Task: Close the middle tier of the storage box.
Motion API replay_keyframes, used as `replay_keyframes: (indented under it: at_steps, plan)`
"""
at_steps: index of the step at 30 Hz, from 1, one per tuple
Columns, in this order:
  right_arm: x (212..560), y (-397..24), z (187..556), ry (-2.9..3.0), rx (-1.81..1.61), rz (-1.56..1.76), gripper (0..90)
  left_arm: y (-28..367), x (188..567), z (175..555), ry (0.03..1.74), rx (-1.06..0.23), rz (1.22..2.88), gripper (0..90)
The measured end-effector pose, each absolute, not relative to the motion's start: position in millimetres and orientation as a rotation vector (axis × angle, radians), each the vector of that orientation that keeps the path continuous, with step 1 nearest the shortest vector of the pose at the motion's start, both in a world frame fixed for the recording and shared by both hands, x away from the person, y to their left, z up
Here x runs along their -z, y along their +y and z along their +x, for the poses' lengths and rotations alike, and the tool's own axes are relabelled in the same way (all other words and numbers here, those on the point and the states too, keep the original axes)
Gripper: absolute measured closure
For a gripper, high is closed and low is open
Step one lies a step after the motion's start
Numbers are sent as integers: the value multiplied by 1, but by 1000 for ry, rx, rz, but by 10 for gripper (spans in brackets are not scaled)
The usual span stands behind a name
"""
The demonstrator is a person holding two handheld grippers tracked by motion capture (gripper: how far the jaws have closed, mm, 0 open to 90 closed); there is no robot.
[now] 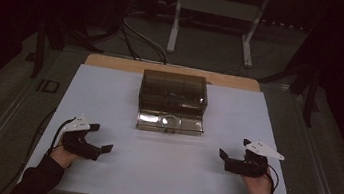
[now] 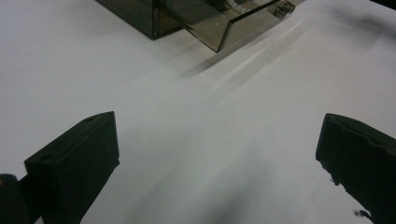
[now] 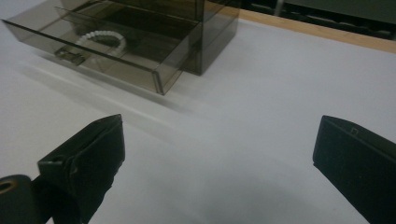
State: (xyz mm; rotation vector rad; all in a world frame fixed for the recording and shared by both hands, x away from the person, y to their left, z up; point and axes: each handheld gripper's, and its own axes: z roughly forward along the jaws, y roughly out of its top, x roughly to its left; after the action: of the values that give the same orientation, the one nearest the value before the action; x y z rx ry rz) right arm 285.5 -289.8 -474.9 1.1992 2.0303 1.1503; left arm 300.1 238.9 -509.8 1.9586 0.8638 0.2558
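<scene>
1. Left gripper (image 1: pixel 101 138): rests at the near left of the white table (image 1: pixel 115 170), jaws released and wide apart, nothing between them. In the left gripper view the jaws frame bare table.
2. Smoked clear drawer box (image 1: pixel 174 91): stands at table centre, toward 12 o'clock. Its lower drawer (image 1: pixel 170 122) is pulled out toward the person. Long axis runs 9 to 3 o'clock. A white beaded ring (image 3: pixel 102 38) lies inside the drawer, just behind the front handle (image 3: pixel 70 56).
3. Right gripper (image 1: pixel 226 159): rests at the near right, jaws likewise released and empty.
4. Governing relation: the drawer lies at about 1 o'clock from the left gripper and 11 o'clock from the right. Both stand well apart from it; neither is clearly nearer.
5. Obscured: upper compartments are dark, contents cannot be told. The left gripper view crops the box at the top edge.
</scene>
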Motion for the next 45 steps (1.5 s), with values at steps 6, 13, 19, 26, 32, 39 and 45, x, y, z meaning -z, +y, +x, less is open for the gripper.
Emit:
replay_keyframes:
  at_steps: [6,13,19,26,32,39,45]
  plan:
    - [470,-284,288,2026,-1144,1189,19,240,510,300,865,-256,1957,9]
    - [467,-274,292,2047,-1141,1173,19,240,509,301,864,-258,1963,9]
    - [467,-260,293,2070,-1152,1149,19,239,508,300,860,-260,1960,9]
    - [466,-245,296,2090,-1166,1124,19,240,508,300,861,-261,1952,9]
    - [465,-233,298,2108,-1165,1110,19,240,508,300,859,-254,1956,9]
    - [466,-219,298,2112,-1160,1111,19,240,507,300,857,-256,1952,9]
    - [466,-205,299,2100,-1153,1122,19,241,507,299,855,-259,1951,9]
